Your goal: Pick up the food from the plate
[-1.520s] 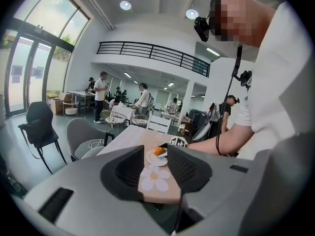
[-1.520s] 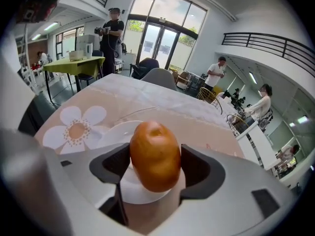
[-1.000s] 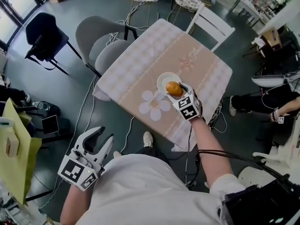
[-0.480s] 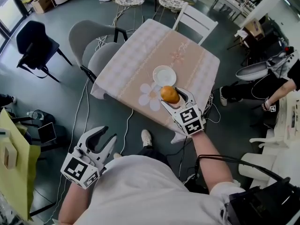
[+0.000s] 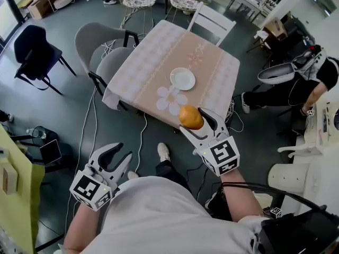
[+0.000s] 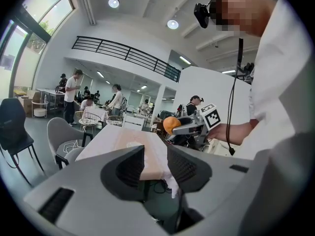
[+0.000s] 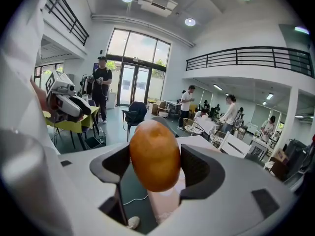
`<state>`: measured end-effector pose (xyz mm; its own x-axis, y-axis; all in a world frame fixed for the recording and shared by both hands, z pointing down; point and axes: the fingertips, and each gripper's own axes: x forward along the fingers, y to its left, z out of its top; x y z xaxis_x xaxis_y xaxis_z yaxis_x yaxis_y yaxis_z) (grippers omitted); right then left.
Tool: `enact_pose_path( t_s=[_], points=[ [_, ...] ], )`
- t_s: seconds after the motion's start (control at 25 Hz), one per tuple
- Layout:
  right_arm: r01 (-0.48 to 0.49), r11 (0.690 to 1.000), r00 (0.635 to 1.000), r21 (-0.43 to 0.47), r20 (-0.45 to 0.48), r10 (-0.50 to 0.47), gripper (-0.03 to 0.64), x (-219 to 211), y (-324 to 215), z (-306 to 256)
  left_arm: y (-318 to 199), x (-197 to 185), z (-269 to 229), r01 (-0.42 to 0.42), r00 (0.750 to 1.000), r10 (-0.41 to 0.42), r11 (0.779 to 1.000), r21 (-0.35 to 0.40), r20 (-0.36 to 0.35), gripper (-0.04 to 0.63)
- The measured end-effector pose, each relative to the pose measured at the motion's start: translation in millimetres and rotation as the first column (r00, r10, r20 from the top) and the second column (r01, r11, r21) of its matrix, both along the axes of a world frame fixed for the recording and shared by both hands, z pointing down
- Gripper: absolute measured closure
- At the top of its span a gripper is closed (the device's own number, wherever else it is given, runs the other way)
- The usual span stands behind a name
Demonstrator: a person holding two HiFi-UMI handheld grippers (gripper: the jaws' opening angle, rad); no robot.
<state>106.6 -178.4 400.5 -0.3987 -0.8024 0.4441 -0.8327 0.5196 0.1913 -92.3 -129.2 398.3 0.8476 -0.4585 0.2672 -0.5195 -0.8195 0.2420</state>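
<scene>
My right gripper (image 5: 192, 119) is shut on a round orange-brown piece of food (image 5: 190, 117), held in the air past the near edge of the table (image 5: 153, 67). The food (image 7: 154, 155) fills the gap between the jaws in the right gripper view. A small white plate (image 5: 183, 79) lies bare on the tablecloth, well beyond the food. My left gripper (image 5: 117, 155) hangs low at the left over the floor, open with nothing between its fingers. In the left gripper view the right gripper (image 6: 173, 125) shows at a distance holding the food (image 6: 171, 124).
Two grey chairs (image 5: 100, 49) stand at the table's left side and a white chair (image 5: 212, 20) at its far end. A black chair (image 5: 37, 46) is further left. Cables (image 5: 139, 142) trail on the floor. A seated person (image 5: 296, 83) is at the right.
My right gripper has lifted the food off the plate and drawn it back towards me, past the table's near edge. The plate is left bare. The left gripper has hardly moved.
</scene>
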Motion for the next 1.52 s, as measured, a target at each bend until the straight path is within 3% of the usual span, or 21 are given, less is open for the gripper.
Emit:
enact_pose_path(
  t_s=[0.48,1.04,1.52],
  points=[
    [0.048,0.999,0.998,0.025,0.039,-0.049,0.282,-52.1,57.9,-26.9,31.1,-23.7,8.3,-0.017,0.999,0.017,1.0,-0.013,-0.028,0.454],
    [0.12,0.993,0.99,0.016,0.069,-0.121,0.282,-102.2,64.4,-24.4,40.0,-54.5,13.4,0.016,0.999,-0.016,1.0,-0.017,-0.034,0.454],
    [0.14,0.99,0.987,0.029,0.071,-0.142,0.282,-110.9,61.2,-29.4,34.7,-57.2,9.8,0.018,0.999,-0.018,1.0,-0.011,-0.031,0.454]
  ],
)
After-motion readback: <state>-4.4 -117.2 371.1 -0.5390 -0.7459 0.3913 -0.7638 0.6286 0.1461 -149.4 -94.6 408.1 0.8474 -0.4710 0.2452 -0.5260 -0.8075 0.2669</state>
